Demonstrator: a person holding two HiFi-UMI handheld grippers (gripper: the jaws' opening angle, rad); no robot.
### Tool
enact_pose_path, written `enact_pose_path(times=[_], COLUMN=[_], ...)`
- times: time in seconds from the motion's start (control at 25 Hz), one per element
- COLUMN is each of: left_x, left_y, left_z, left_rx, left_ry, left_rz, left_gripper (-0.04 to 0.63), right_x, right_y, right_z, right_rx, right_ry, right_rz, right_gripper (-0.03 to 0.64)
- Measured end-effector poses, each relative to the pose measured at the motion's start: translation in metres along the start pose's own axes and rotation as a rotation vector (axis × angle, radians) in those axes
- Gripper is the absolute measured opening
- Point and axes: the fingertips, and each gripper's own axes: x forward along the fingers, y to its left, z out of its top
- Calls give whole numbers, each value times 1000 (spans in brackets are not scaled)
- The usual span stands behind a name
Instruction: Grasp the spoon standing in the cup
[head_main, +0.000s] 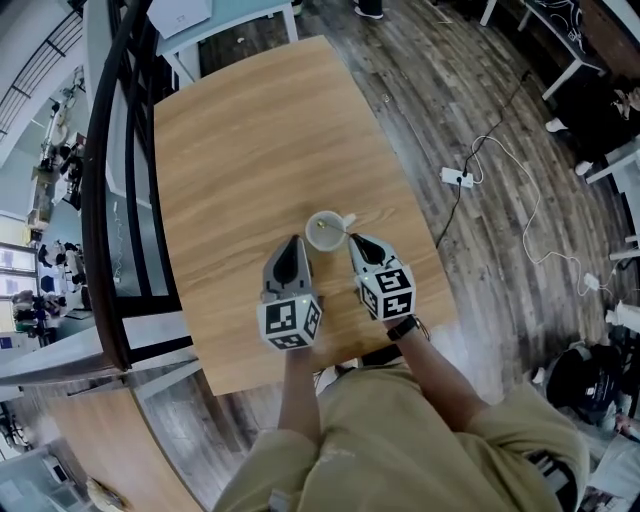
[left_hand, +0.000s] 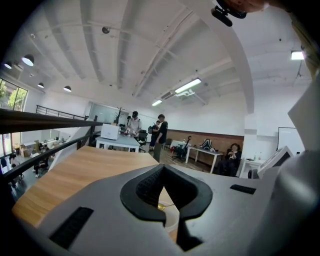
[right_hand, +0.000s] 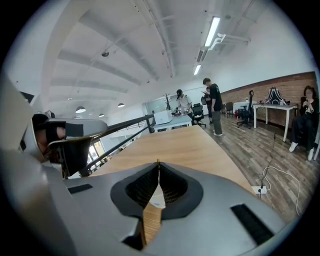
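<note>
Leaning from a small white cup, the thin golden spoon is clamped by the right gripper jaws (left gripper jaws together, empty); pale wooden worktop, dark plank floor.

Head camera looks steeply down; gripper cameras skim the shared table.

Plank floor, black railing (left), striplights overhead

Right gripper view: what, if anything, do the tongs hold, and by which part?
The right tongs pinch the spoon by the top end of its handle; its bowl is in the cup.
</note>
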Motion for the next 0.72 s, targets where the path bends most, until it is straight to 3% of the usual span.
enact_pose_path(times=[0.72], left_x=[-94], left_y=[-41], left_z=[68], left_rx=[115], left_ry=[-127], left_rz=[-5], left_gripper=[5], right_x=[-119], right_y=[46], right_z=[90], right_rx=[-42], right_ry=[-282], right_rz=[38], right_gripper=[17])
